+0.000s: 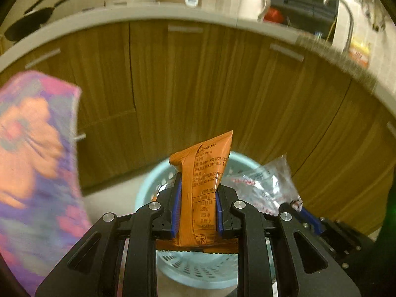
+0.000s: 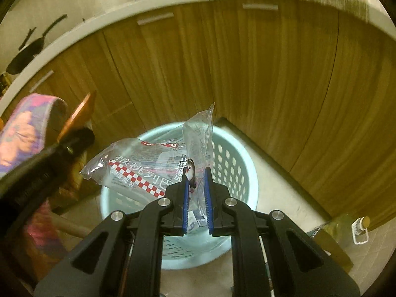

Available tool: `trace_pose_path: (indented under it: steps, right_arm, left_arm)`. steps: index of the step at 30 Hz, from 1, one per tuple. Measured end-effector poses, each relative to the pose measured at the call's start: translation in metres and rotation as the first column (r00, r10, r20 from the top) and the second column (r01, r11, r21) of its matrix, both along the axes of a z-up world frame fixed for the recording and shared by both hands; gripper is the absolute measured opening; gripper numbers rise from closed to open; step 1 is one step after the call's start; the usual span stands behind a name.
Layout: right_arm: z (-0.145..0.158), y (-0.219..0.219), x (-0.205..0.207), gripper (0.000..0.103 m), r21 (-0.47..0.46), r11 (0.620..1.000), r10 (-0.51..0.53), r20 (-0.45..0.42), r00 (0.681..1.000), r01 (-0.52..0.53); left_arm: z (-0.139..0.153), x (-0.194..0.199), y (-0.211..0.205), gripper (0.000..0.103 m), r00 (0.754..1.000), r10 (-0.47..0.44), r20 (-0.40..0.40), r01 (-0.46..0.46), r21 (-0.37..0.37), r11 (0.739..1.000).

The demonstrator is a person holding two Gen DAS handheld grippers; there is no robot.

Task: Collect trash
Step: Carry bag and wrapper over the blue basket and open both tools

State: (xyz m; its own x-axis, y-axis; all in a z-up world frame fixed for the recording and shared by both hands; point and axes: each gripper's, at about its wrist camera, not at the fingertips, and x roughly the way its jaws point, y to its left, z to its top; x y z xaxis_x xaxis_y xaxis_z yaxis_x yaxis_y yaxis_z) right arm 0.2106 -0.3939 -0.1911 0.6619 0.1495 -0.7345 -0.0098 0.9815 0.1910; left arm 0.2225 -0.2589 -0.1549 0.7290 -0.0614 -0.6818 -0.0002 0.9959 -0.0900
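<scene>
My left gripper [image 1: 198,198] is shut on an orange snack wrapper [image 1: 203,180] and holds it upright above a light blue perforated basket [image 1: 195,269] on the floor. My right gripper [image 2: 197,188] is shut on a clear plastic bread bag [image 2: 148,165] with red and white checks, held over the same basket [image 2: 235,173]. The bag also shows at the right of the left wrist view [image 1: 267,185], with the right gripper [image 1: 307,215] below it. The left gripper's arm [image 2: 44,165] and the orange wrapper [image 2: 79,116] show at the left of the right wrist view.
Wooden cabinet doors [image 1: 222,86] under a grey counter [image 1: 123,17] stand behind the basket. A pink and purple flowered cushion [image 1: 32,160] is at the left. A bottle of yellow oil [image 2: 346,230] stands on the tiled floor at the right. A black pan [image 1: 29,22] and a white mug [image 1: 252,3] are on the counter.
</scene>
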Motion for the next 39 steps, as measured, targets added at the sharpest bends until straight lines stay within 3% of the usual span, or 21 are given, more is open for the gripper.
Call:
trace_pose_path:
  steps: [7, 17, 27, 29, 35, 39]
  right_arm:
    - [-0.052, -0.002, 0.018, 0.009, 0.013, 1.000, 0.000, -0.078, 0.997, 0.001]
    - [-0.081, -0.002, 0.028, 0.009, 0.012, 1.000, -0.013, -0.102, 0.995, 0.014]
    - [-0.088, 0.005, 0.028, 0.009, -0.012, 1.000, -0.004, -0.096, 0.995, 0.003]
    - [-0.087, 0.006, 0.026, 0.009, -0.019, 1.000, -0.006, -0.097, 0.995, 0.005]
    - [-0.081, 0.001, 0.024, 0.024, -0.013, 1.000, -0.013, -0.096, 0.995, 0.012]
    - [-0.074, -0.005, 0.020, 0.026, -0.001, 1.000, -0.025, -0.094, 0.995, 0.025]
  left_arm:
    - [-0.051, 0.016, -0.006, 0.020, 0.997, 0.015, -0.074, -0.014, 0.021, 1.000]
    - [-0.083, 0.035, -0.005, 0.020, 0.995, 0.014, -0.103, -0.009, 0.047, 0.999]
    - [-0.104, 0.045, 0.006, 0.022, 0.989, 0.009, -0.150, -0.004, 0.034, 0.999]
    - [-0.105, 0.046, 0.009, 0.026, 0.987, 0.016, -0.157, -0.011, 0.033, 0.999]
    - [-0.103, 0.042, 0.009, 0.033, 0.984, 0.021, -0.176, -0.018, 0.015, 1.000]
    - [-0.097, 0.035, 0.009, 0.043, 0.983, 0.020, -0.181, -0.020, 0.001, 1.000]
